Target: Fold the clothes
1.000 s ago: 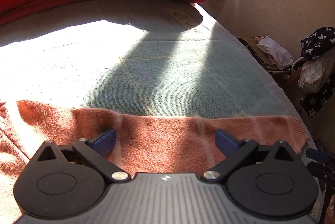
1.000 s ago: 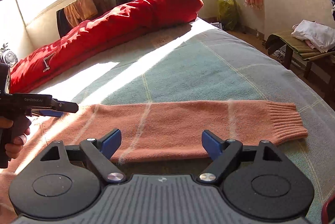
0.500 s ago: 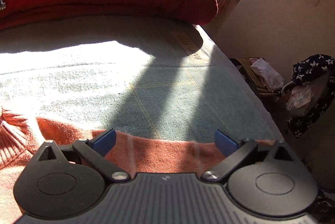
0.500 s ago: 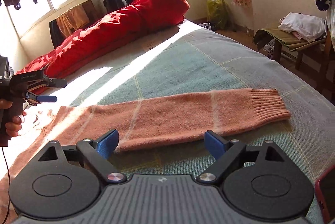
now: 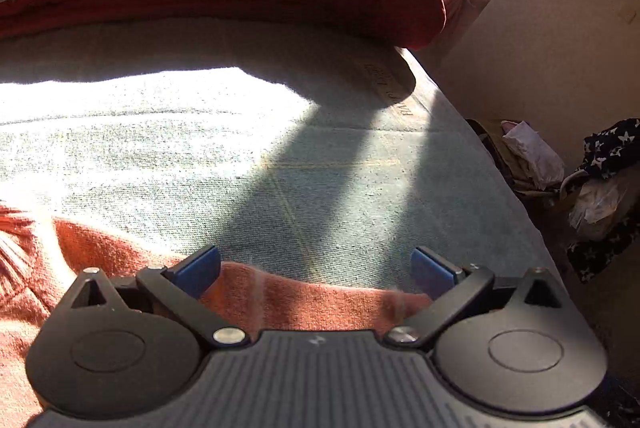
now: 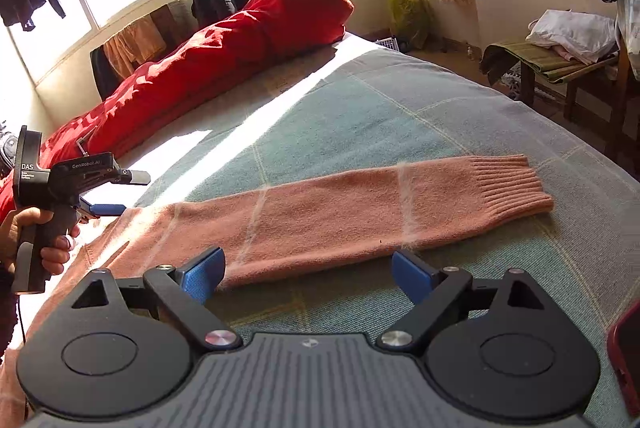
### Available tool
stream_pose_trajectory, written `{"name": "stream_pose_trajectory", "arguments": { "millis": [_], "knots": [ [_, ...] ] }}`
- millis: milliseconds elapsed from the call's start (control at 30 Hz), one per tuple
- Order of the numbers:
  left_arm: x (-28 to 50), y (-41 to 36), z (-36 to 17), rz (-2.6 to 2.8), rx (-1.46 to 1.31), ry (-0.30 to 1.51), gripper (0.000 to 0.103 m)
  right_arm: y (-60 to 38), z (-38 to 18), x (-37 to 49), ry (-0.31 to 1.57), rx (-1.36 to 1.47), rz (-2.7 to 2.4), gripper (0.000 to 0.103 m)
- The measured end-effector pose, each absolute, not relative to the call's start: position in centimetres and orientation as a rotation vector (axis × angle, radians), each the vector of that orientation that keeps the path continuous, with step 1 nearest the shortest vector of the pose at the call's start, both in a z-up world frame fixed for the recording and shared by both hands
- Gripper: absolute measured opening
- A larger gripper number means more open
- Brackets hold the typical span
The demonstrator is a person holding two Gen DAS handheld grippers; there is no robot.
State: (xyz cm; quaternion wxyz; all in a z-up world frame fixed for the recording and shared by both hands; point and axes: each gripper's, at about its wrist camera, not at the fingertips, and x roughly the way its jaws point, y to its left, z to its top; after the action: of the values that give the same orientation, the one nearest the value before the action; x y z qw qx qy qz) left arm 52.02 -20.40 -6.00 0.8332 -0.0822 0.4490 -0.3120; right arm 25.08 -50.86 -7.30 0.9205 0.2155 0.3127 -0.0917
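Right wrist view takes in a bed under a pale green checked blanket, with a long red quilt heaped along its far side by the window. On the blanket lies the sweater, salmon pink with thin pale lines; its sleeve is stretched flat to the right, the ribbed cuff near the bed's edge. Beyond that edge a low stool carries folded cloth. The right gripper hovers just over the sleeve's near edge, its blue fingers spread wide and empty, touching nothing. At the left a hand holds the left gripper above the sweater's body, fingers apart, nothing between them. Left wrist view shows that gripper with fingers spread wide over the sweater's edge, gripping no cloth, and the blanket half in sun, half in shadow.
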Motion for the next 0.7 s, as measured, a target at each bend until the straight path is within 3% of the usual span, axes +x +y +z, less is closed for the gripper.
{"name": "stream_pose_trajectory", "arguments": {
  "millis": [300, 500, 700],
  "knots": [
    [42.1, -18.4, -3.8, -0.677, 0.029, 0.835, 0.101, -47.0, -6.3, 31.4, 0.656, 0.301, 0.026, 0.093],
    [38.7, -16.4, -3.6, -0.616, 0.097, 0.808, 0.101, -44.3, -9.3, 34.8, 0.727, 0.477, 0.297, 0.093],
    [37.0, -15.6, -4.5, -0.581, 0.153, 0.815, 0.101, -47.6, -10.8, 31.2, 0.703, 0.468, 0.160, 0.093]
  ]
}}
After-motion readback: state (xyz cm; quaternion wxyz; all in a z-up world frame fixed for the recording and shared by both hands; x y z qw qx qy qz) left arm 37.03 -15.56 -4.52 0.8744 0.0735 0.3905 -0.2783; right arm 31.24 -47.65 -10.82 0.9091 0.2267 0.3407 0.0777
